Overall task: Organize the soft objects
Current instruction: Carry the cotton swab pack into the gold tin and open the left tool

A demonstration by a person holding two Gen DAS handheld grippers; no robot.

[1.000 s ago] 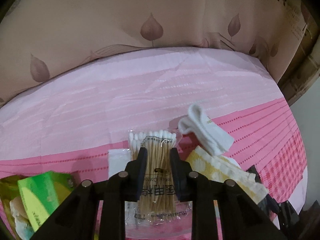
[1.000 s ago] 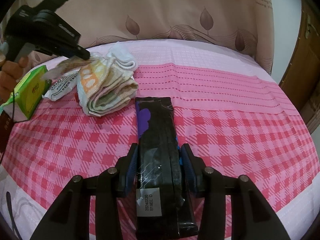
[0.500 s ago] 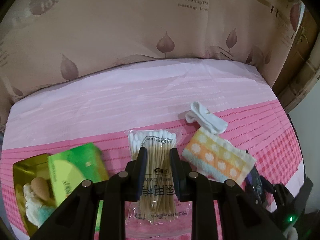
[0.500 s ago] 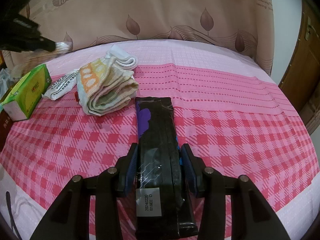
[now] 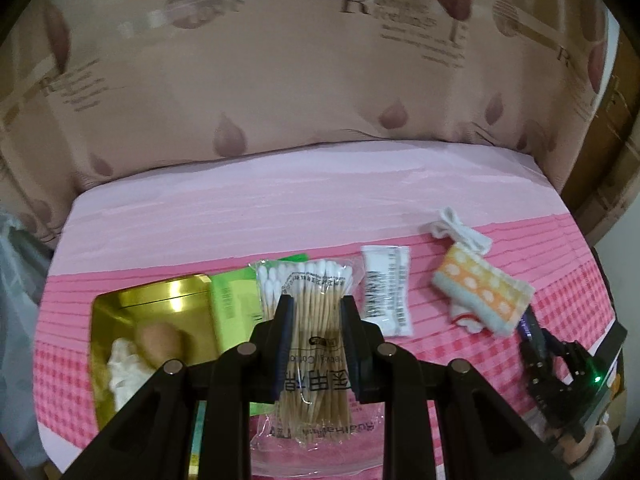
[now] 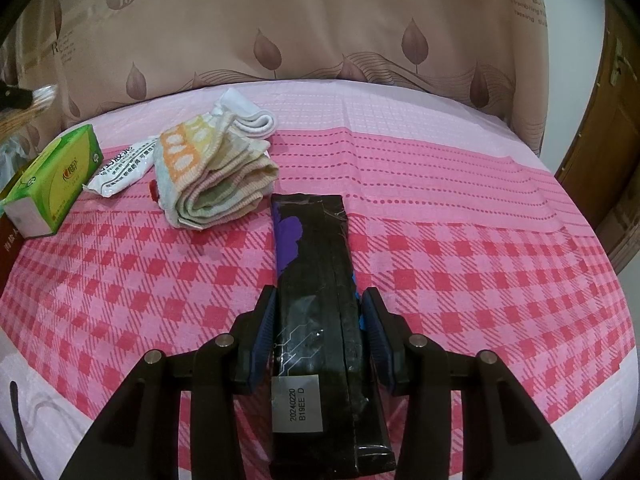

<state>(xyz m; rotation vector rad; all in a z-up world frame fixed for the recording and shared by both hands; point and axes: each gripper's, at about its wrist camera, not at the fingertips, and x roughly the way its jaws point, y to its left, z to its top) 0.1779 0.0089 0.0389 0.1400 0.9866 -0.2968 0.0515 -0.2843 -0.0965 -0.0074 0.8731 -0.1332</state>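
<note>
**Both grippers loaded above the pink checked cloth**

At the far left, in the left wrist view, we see an open gold metal tin (image 5: 120,312) resting on the pink and red checked tablecloth (image 5: 568,280). Inside it lie a crumpled white soft piece (image 5: 122,364) and a tan egg-shaped sponge (image 5: 158,338), touching each other. Just to the right of the tin stands a green cardboard tissue box (image 5: 230,308), against the tin's right wall.

Next comes our left gripper (image 5: 314,308). Its jaws are clamped on a clear plastic packet of wooden cotton swabs (image 5: 306,280), the pads pressing on both sides of the bundle, white tips pointing away from the camera. The packet is lifted off the cloth and covers part of the green box from this view.

To the right of the swabs a white printed sachet (image 5: 386,296) lies flat on the cloth. Further right sits a folded towel with orange and yellow bands and white dots (image 5: 480,296), with a white sock (image 5: 460,232) tucked at its far edge, touching it.

Furthest right, our right gripper (image 6: 318,312) is closed on a long black rectangular pack with purple print and a white date label (image 6: 312,280). Both blue pads press its sides. Its far end reaches to just beside the towel; whether the pack rests on the cloth we cannot tell.
</note>
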